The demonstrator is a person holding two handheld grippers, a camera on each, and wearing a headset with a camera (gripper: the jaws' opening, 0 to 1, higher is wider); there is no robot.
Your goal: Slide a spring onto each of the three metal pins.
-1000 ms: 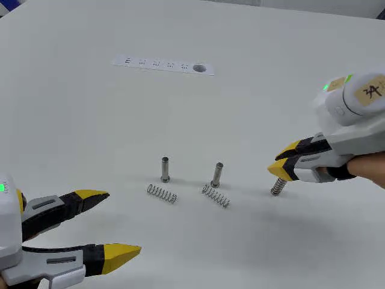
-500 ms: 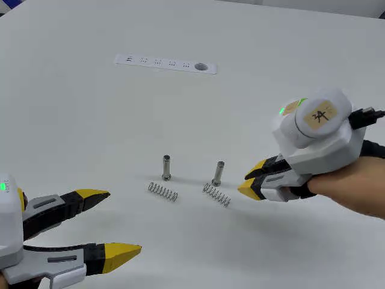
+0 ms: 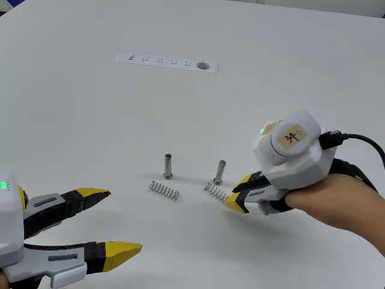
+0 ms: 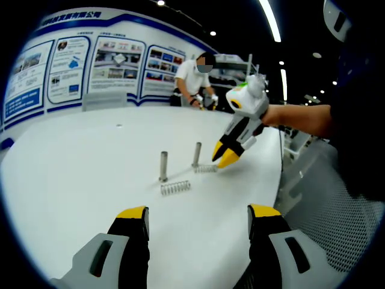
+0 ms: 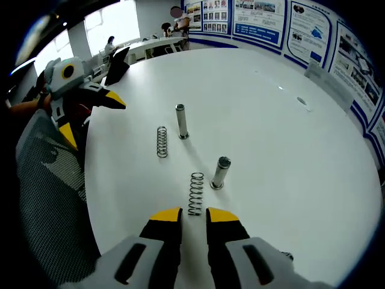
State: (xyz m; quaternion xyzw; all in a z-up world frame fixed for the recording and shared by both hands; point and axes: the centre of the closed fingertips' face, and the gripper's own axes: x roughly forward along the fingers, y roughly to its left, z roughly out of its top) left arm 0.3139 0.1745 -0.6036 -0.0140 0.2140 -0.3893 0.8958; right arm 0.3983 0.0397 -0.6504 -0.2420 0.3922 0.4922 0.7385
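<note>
Two bare metal pins [image 3: 167, 167] [image 3: 219, 172] stand upright on the white table [image 3: 90, 120]. A loose spring [image 3: 163, 190] lies in front of the left pin, and another spring [image 3: 214, 192] in front of the right pin. My right gripper [image 3: 236, 194] is low over the table, narrowly open, its tips at the near end of that second spring [image 5: 195, 192]; nothing sits between its jaws [image 5: 194, 215]. My left gripper [image 3: 114, 220] hovers wide open at the bottom left, well short of the pins [image 4: 163, 165] [image 4: 197, 154], holding nothing [image 4: 198, 212].
A white power strip [image 3: 167, 62] lies far back on the table. A black cable [image 3: 361, 144] trails from the right gripper. A mesh chair [image 5: 48, 198] stands off the table's edge. People are at benches in the background.
My right gripper has moved left and down, from a third pin with a spring on it to the spring by the right pin; its hand now covers that third pin. The left gripper has stayed put.
</note>
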